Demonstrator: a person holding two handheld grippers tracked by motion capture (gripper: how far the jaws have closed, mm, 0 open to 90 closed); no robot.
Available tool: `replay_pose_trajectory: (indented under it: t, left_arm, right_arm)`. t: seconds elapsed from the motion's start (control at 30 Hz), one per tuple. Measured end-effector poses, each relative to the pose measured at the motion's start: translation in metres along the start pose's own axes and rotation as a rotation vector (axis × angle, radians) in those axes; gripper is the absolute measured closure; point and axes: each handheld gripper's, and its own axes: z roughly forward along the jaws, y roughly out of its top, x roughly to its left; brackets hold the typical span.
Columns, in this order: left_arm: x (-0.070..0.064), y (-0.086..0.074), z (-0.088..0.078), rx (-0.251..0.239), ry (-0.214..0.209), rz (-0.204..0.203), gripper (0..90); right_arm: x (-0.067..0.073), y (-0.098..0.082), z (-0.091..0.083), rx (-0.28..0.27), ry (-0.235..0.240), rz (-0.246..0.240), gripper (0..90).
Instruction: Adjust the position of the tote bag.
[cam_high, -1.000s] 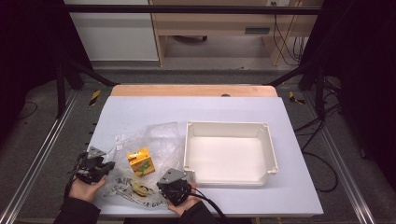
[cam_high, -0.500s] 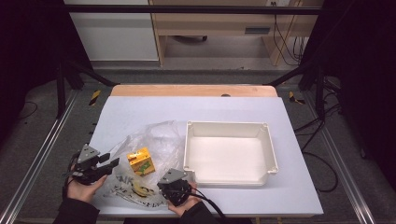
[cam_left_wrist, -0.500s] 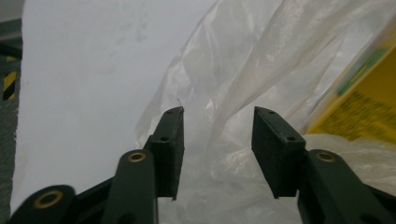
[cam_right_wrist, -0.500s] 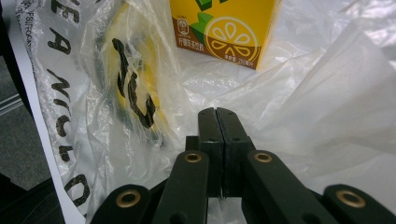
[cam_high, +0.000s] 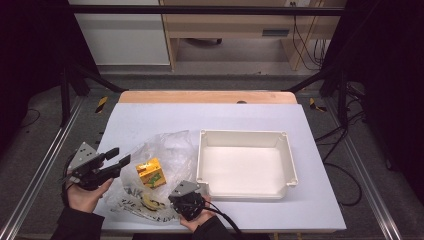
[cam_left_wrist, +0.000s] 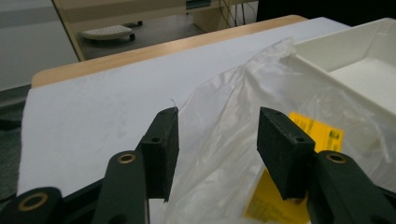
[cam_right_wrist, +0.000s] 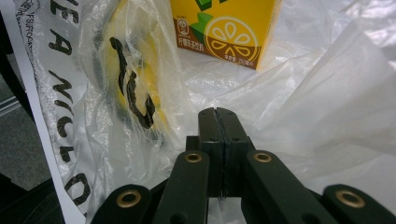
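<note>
A crumpled clear plastic bag with black print lies on the white table, left of the tray. Inside it sit a yellow drink carton and a yellow ring-shaped item. My left gripper is open at the bag's left edge. In the left gripper view bag film lies between its jaws, with the carton behind. My right gripper is at the bag's near right corner. In the right gripper view it is shut on the bag's film, with the carton ahead.
An empty white rectangular tray stands right of the bag, close to my right gripper. The table's near edge runs just under both hands. Bare white tabletop stretches behind the bag and tray to a wooden strip at the far edge.
My left gripper has moved a little forward and right, so its open jaws now reach the bag's left edge. The right gripper has stayed on the bag's corner.
</note>
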Motion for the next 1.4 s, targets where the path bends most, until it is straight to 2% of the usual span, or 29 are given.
replay_pose_trajectory:
  t: [0.03,0.1,0.13,0.23,0.27,0.33,0.4,0.43,0.5,0.53,0.57,0.6,0.73,0.8,0.9,0.93,0.97,1.03,1.13,1.23,1.33,1.4]
  left_arm:
    - [0.000,0.000,0.000,0.000,0.000,0.000,48.0]
    - [-0.004,0.007,0.008,0.011,-0.022,0.003,47.0]
    - [-0.009,0.013,0.017,0.016,-0.030,0.017,46.7]
    - [-0.014,0.016,0.026,0.030,-0.037,0.025,45.6]
    - [-0.016,0.018,0.036,0.057,-0.052,0.021,45.7]
    - [-0.017,0.018,0.041,0.073,-0.051,0.021,47.2]
    - [-0.017,0.017,0.050,0.110,-0.052,0.028,55.8]
    - [-0.014,0.014,0.055,0.142,-0.051,0.019,63.5]
    - [-0.013,0.013,0.058,0.152,-0.053,0.008,74.7]
    - [-0.011,0.011,0.059,0.163,-0.055,0.006,74.7]
    - [-0.007,0.007,0.062,0.179,-0.049,0.008,86.1]
    - [-0.007,0.007,0.062,0.179,-0.049,0.008,90.0]
    - [0.004,-0.001,0.066,0.221,-0.013,0.019,90.0]
    - [0.007,-0.006,0.069,0.220,-0.010,-0.002,90.0]
    - [0.012,-0.013,0.073,0.243,0.004,-0.009,90.0]
    - [0.017,-0.021,0.080,0.292,0.020,-0.013,90.0]
    - [0.018,-0.024,0.082,0.310,0.026,-0.009,90.0]
    - [0.022,-0.032,0.086,0.319,0.018,-0.033,90.0]
    - [0.026,-0.041,0.092,0.376,0.038,-0.030,90.0]
    - [0.028,-0.046,0.093,0.376,0.037,-0.042,90.0]
    - [0.029,-0.055,0.097,0.424,0.065,-0.029,90.0]
    - [0.029,-0.055,0.097,0.420,0.068,-0.030,90.0]
  right_arm:
    - [0.000,0.000,0.000,0.000,0.000,0.000,89.6]
    - [0.000,0.000,0.000,-0.001,0.001,0.001,89.6]
    - [0.000,0.000,0.000,-0.001,0.001,0.001,89.6]
    - [0.000,0.000,0.000,0.001,0.002,0.006,89.6]
    - [0.000,0.000,0.000,0.001,0.002,0.007,89.6]
    - [0.000,0.000,0.000,0.001,0.002,0.007,89.6]
    - [0.000,0.000,0.000,0.000,0.004,0.010,89.6]
    - [0.000,0.000,0.000,0.000,0.005,0.011,89.6]
    - [0.000,0.000,0.000,0.000,0.005,0.009,89.6]
    - [0.000,0.000,0.000,0.000,0.005,0.009,89.6]
    - [0.000,0.000,0.000,0.000,0.005,0.009,89.6]
    - [0.000,0.000,0.000,0.000,0.005,0.010,89.6]
    - [0.000,0.000,0.000,0.000,0.005,0.009,89.6]
    - [0.000,0.000,0.000,-0.001,0.005,0.010,89.7]
    - [0.000,0.000,0.000,0.000,0.005,0.007,89.7]
    - [0.000,0.000,0.000,0.000,0.005,0.007,89.6]
    - [0.000,0.000,0.000,0.000,0.006,0.008,89.6]
    - [0.000,0.000,0.000,0.001,0.004,0.005,89.7]
    - [0.000,0.000,0.000,0.000,0.004,0.006,89.7]
    - [0.000,0.000,0.000,0.000,0.002,0.002,89.7]
    - [-0.001,0.000,0.000,0.000,0.005,0.010,89.6]
    - [-0.001,0.000,-0.001,0.001,0.005,0.009,89.6]
